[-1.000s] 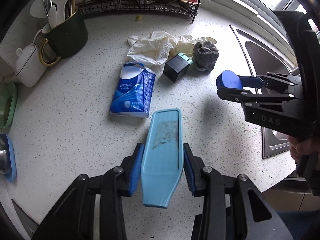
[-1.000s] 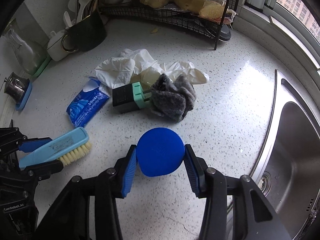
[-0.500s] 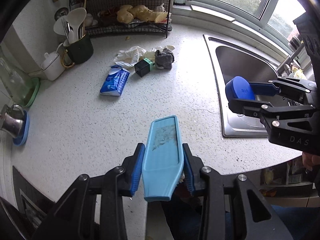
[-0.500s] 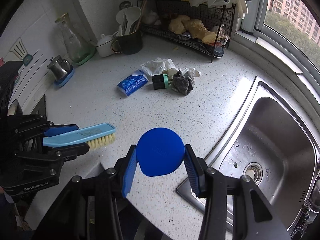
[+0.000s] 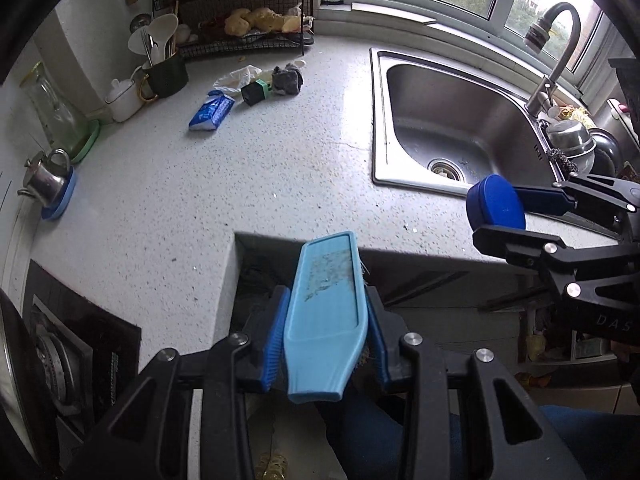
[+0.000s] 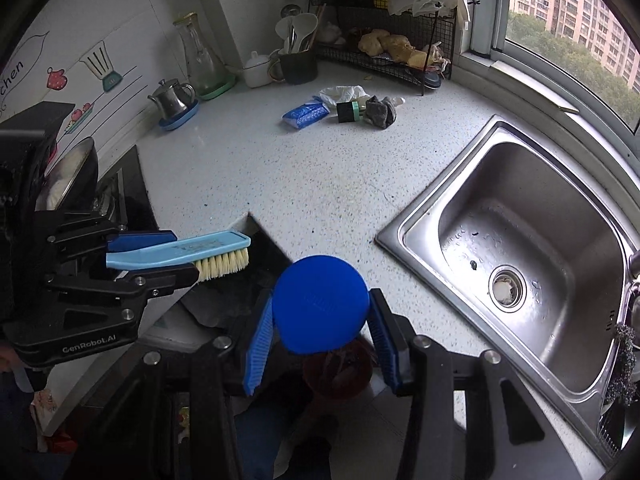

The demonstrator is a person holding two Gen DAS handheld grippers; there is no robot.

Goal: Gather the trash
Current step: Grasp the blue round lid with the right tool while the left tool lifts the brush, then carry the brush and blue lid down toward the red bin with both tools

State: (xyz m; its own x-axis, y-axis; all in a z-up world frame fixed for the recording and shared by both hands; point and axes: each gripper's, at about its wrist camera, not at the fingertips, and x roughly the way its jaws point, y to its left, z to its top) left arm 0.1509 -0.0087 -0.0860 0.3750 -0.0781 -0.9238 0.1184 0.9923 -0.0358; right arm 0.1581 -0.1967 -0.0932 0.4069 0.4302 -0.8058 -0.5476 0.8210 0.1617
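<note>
My left gripper (image 5: 326, 312) is shut on a light blue scrub brush (image 5: 328, 312), held off the front edge of the counter; the brush also shows in the right wrist view (image 6: 180, 252). My right gripper (image 6: 320, 312) is shut on a round dark blue lid (image 6: 320, 304), also off the counter edge, above a reddish bin (image 6: 338, 372) on the floor. The trash lies far back on the white counter: a blue tissue pack (image 5: 212, 112), crumpled white gloves (image 5: 236, 78), a black and green box (image 5: 254, 92) and a grey rag (image 5: 288, 78).
A steel sink (image 5: 448, 128) with a tap (image 5: 556, 52) is on the right. A wire rack (image 5: 244, 28), a utensil cup (image 5: 164, 74), a white pot (image 5: 122, 94), a glass jug (image 5: 52, 112) and a small kettle (image 5: 44, 178) line the back. A stove (image 5: 60, 360) is at the left.
Both grippers have pulled far back from the trash pile, past the counter's front edge. Each still holds its object. The trash has not moved.
</note>
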